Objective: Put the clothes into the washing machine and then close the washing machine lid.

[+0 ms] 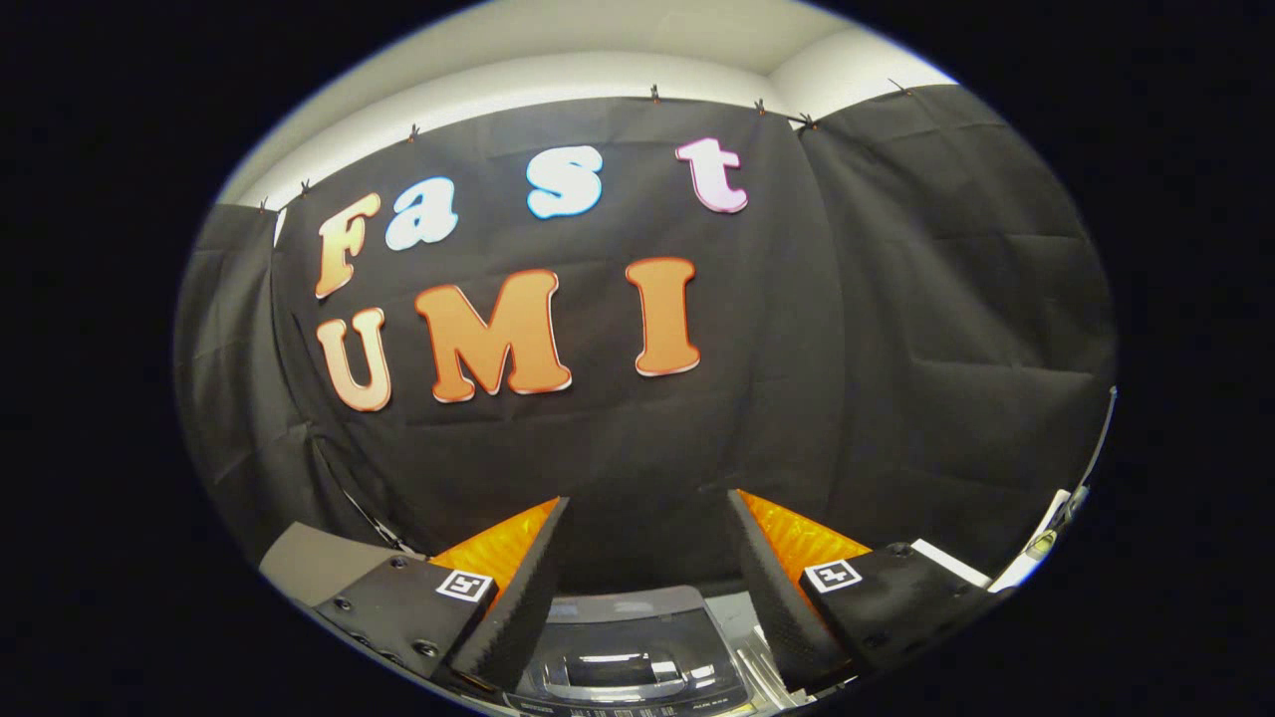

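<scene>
My gripper (647,518) is held high and points at the booth's black cloth wall, its two fingers wide apart with nothing between them. Far below, between the fingers, I see the top of the washing machine (633,652): a grey lid with a dark glossy window that reflects light. Whether that lid is fully down I cannot tell from this angle. No clothes lie in what I can see of the machine top.
A grey flat surface (309,563) lies beside the left finger. White objects and a thin cable (1046,528) sit past the right finger. The cloth wall hangs close behind the machine, with a pale ceiling above it.
</scene>
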`<state>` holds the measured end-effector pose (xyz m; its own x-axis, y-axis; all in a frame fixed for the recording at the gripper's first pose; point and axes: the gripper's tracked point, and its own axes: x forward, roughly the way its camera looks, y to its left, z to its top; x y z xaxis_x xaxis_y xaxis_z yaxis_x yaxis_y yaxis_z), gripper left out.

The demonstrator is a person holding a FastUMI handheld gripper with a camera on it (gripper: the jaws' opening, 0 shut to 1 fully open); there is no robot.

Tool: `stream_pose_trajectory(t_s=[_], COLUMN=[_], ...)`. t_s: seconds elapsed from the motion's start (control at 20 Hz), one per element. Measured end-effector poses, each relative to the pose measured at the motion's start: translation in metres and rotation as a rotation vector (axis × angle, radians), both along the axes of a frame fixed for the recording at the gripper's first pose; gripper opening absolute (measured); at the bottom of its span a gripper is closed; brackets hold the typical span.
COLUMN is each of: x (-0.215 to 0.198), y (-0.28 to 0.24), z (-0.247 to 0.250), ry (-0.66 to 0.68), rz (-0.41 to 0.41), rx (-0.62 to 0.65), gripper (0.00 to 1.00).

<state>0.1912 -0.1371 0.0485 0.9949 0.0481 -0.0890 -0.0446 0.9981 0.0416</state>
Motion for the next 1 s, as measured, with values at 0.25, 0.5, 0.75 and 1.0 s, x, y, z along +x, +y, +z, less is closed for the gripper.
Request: stream_pose_trajectory(t_s=[0.25,0.5,0.75,1.0], x=[-0.028,-0.037,-0.046,-0.057], y=[-0.017,-0.03,-0.044,-0.067], z=[0.058,0.066,0.058,0.061], ry=[-0.086,-0.12,-0.115,-0.13], rz=[0.014,0.008,0.001,-0.036], rx=[0.006,-0.016,-0.004,-0.003], gripper=[0.98,0.98,0.98,0.98])
